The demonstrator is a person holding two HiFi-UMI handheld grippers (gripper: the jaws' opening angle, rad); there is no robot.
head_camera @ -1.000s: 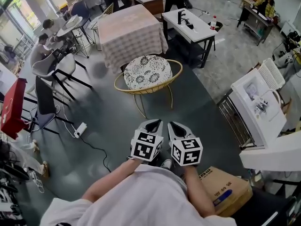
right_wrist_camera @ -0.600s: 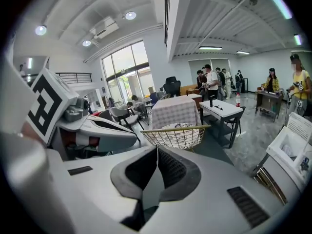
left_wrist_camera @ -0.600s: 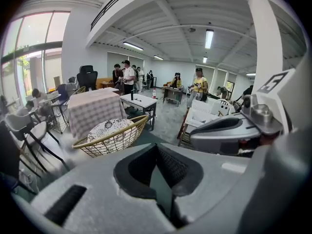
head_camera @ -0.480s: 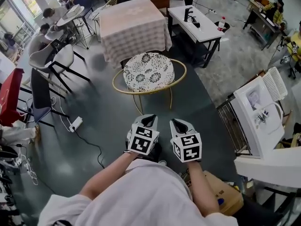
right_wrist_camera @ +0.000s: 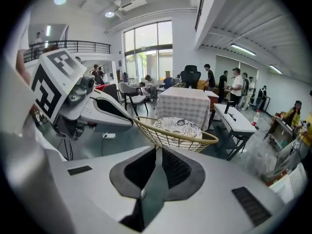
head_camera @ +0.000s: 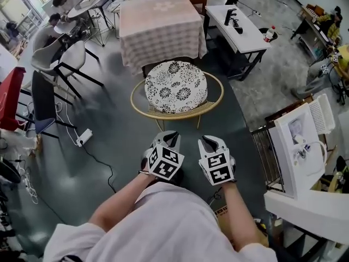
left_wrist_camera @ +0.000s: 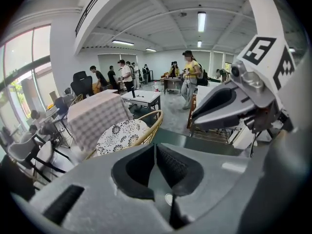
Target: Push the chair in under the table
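The left gripper point(head_camera: 169, 138) and right gripper point(head_camera: 211, 142) are both closed and empty, side by side, near the chair point(head_camera: 175, 86) but not touching it. The chair stands just outside the cloth-covered table point(head_camera: 161, 23), so this looks like the approach. Next, the closed tips should meet the chair's near rim and push it toward the table.

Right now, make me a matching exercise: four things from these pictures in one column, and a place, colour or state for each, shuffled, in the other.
Column one
1. chair
2. table
3. power strip
4. left tool

Column two
A. shut, nothing between its jaws
B. small and white, lying to the left of the chair
C. pale and checked, with a square top
D. round floral seat with a gold wire rim

Pairs: 1-D, 2-C, 3-B, 4-A
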